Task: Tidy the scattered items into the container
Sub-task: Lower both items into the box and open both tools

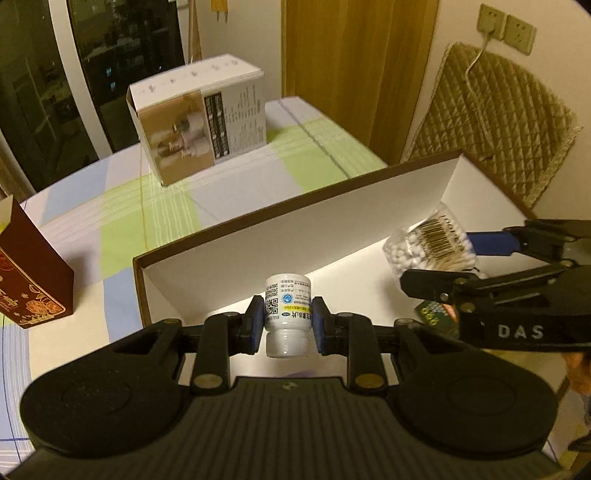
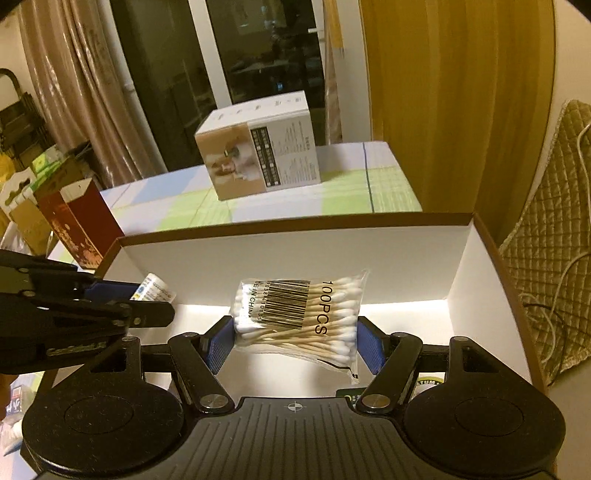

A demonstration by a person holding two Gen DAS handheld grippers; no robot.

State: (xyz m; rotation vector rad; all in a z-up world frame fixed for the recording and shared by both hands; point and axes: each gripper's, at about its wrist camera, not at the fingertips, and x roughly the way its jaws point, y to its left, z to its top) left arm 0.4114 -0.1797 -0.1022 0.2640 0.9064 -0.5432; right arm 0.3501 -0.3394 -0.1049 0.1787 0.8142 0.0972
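Note:
My left gripper (image 1: 287,325) is shut on a small white pill bottle (image 1: 287,312), held cap toward the camera over the open white-lined box (image 1: 295,236). My right gripper (image 2: 295,336) is shut on a clear bag of cotton swabs (image 2: 301,319) with a barcode, also above the box interior (image 2: 295,258). In the left wrist view the right gripper (image 1: 439,258) reaches in from the right with the swab bag (image 1: 430,243). In the right wrist view the left gripper (image 2: 147,297) enters from the left with the bottle (image 2: 155,290). A dark green item (image 1: 436,314) lies on the box floor.
A white printed carton (image 1: 199,118) stands at the back of the checked tablecloth (image 1: 110,206). A dark red box (image 1: 29,280) stands to the left. A quilted chair back (image 1: 491,122) and a wall socket (image 1: 506,27) are on the right, a wooden door (image 1: 354,55) behind.

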